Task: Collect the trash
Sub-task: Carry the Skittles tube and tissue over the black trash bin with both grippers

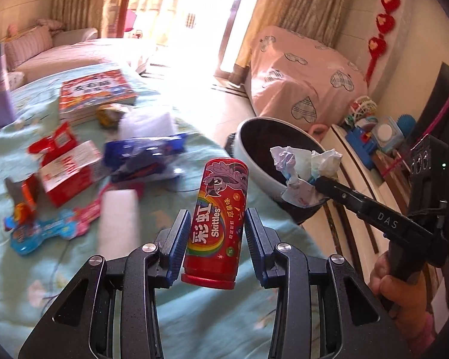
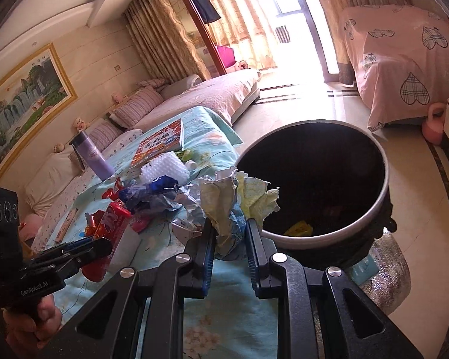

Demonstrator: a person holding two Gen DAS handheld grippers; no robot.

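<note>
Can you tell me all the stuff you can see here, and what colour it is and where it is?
Skittles tube: one, red, held between the left gripper's pads.
Crumpled paper: one wad, white and pale yellow, held in the right gripper near the bin's rim.
Trash bin: one, white rim and dark inside, on the floor beside the table.
Wrappers: several, red, blue and pink, scattered on the table.
Foam blocks: two, white, on the table.
Book: one, red cover, far end of the table.
Bottle: one, purple, on the table.
Tablecloth: one, light blue, floral.
Left gripper: one, black with blue pads.
Right gripper: one, black.
Hand: holding the right gripper's handle.
</note>
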